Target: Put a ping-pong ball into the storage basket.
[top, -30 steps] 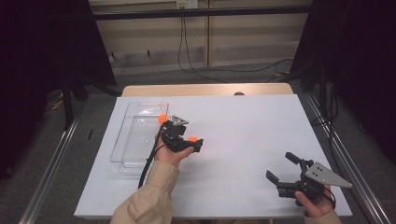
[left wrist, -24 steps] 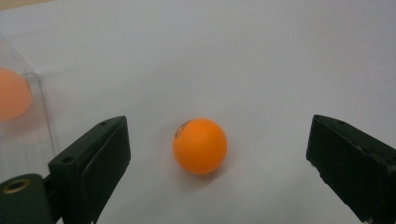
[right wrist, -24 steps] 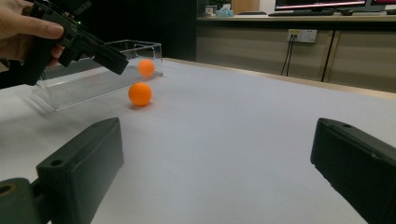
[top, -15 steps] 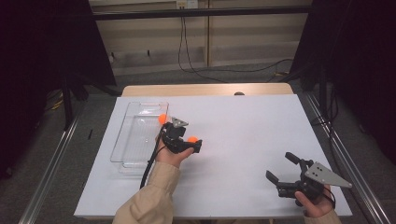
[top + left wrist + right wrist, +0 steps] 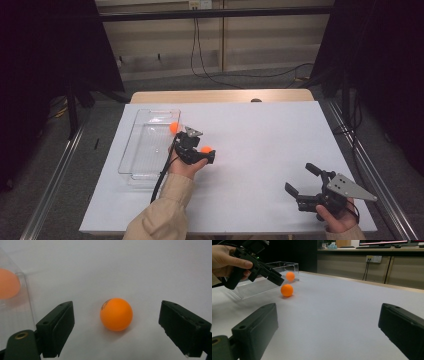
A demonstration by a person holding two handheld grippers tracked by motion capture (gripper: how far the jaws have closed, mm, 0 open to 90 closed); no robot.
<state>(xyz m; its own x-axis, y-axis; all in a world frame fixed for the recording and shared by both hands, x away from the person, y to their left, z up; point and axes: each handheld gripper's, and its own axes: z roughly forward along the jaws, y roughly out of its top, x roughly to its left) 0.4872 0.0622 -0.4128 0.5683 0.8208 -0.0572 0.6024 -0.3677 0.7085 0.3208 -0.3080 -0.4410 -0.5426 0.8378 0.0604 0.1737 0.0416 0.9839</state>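
Desk: white desk [image 5: 260, 150], dark room behind.
Right gripper [image 5: 305, 181]: near, idle, jaws wide, empty.
Left gripper [image 5: 116, 327]: jaws closing around orange ball [image 5: 116, 314], no contact yet.
Ball: light, smooth, rolls; pinch its middle.
Tray [image 5: 145, 150]: beyond, second ball [image 5: 173, 127] inside.

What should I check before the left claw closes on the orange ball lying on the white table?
1. Ball between the left claw's jaws: ok, roughly centred, with a gap on each side.
2. Jaws wide enough: ok; they have just been closing but the pads do not touch the ball.
3. Ball at rest on the table: ok, a shadow lies under it.
4. Clear tray ready: ok, beside the left claw, with a second orange ball already inside.
5. Right claw out of the way: ok, open, near the table's front right corner.
6. Claw height at the ball's middle: cannot tell.
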